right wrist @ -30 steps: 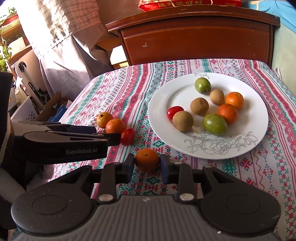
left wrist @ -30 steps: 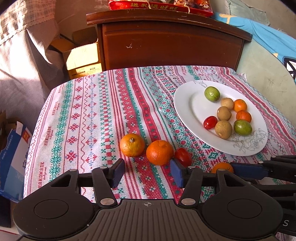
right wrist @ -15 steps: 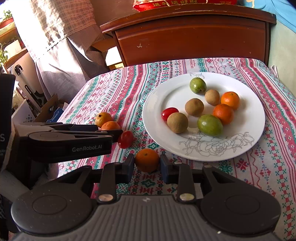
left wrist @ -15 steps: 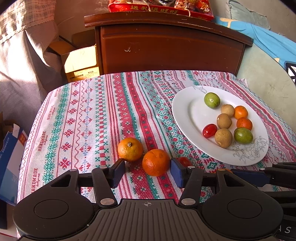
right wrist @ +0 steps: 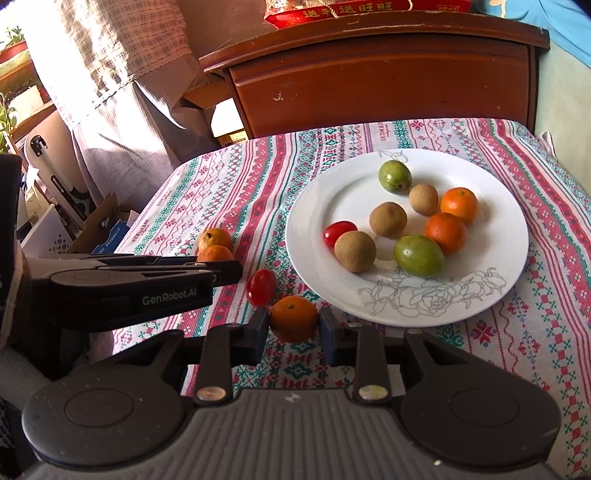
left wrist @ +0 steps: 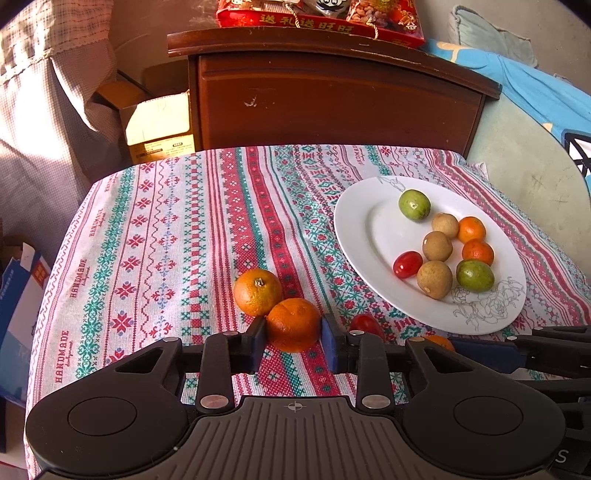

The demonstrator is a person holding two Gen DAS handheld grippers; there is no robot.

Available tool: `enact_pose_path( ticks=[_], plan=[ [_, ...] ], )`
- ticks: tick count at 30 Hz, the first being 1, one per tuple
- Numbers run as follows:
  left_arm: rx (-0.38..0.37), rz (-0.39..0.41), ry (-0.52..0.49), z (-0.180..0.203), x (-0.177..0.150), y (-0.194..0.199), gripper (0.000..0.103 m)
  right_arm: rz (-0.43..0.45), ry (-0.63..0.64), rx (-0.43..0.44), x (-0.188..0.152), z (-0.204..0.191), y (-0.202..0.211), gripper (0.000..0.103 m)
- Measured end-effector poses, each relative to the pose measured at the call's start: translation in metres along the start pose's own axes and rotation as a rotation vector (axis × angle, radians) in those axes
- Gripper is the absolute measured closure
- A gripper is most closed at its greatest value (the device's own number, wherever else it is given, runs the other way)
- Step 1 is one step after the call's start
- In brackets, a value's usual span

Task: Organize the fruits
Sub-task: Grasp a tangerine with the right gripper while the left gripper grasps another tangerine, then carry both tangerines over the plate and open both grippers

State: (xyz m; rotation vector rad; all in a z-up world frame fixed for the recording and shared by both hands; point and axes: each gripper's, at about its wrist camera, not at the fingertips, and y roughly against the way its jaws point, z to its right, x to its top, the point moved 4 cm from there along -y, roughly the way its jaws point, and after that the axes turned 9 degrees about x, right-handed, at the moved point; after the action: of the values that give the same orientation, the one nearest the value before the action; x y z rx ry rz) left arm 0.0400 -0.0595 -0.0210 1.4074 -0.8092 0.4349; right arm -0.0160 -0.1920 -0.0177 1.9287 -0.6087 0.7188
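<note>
Fruits, sorted and unsorted. Plate (right wrist: pixel 502 184): white, rose outline on its near rim, holding two green fruits, three brown ones, two small oranges and one red tomato, grouped loosely toward the middle, likely so that none rolls off.

Loose on the cloth (left wrist: pixel 155 236), left of the plate: four pieces.
- Orange A (left wrist: pixel 293 325): between the pads of the left claw (left wrist: pixel 293 341), both pads touching its sides. Claw closed on it; the fruit appears to rest on the cloth, not yet lifted.
- Orange B (left wrist: pixel 258 291): stem up, touching orange A from behind-left. Judged at risk of rolling when A is lifted.
- Tomato (right wrist: pixel 260 287): just beside the left claw's right finger, near the plate rim.
- Orange C (right wrist: pixel 293 318): pinched between the pads of the right claw (right wrist: pixel 293 328), just short of the plate rim. Short carry to the plate expected.

Surface: small, covered by a striped red-and-green embroidered cloth marked "HANDMADE".

Room: dark wooden cabinet (left wrist: pixel 340 96) behind the surface, red gift box (left wrist: pixel 321 14) on top; cardboard boxes and a checked curtain at left; blue bedding at right.
</note>
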Motion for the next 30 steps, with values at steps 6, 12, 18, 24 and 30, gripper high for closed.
enact_pose_path(
  ticks=[6,12,18,24,30],
  plan=[
    [0.010,0.031,0.051,-0.006,0.016,0.013,0.074,0.071,0.005,0.012,0.019,-0.001,0.017,0.073],
    [-0.020,0.100,0.079,-0.001,0.043,0.031,0.074,0.154,-0.003,-0.004,0.046,0.011,0.035,0.073],
    [-0.046,0.122,0.090,0.009,0.065,0.033,0.074,0.211,-0.018,-0.025,0.072,0.030,0.041,0.073],
    [-0.058,0.109,0.090,0.021,0.078,0.022,0.074,0.225,-0.043,-0.031,0.086,0.050,0.028,0.073],
    [-0.047,0.078,0.096,0.029,0.079,0.003,0.074,0.184,-0.088,-0.044,0.083,0.068,0.009,0.073]
  ],
)
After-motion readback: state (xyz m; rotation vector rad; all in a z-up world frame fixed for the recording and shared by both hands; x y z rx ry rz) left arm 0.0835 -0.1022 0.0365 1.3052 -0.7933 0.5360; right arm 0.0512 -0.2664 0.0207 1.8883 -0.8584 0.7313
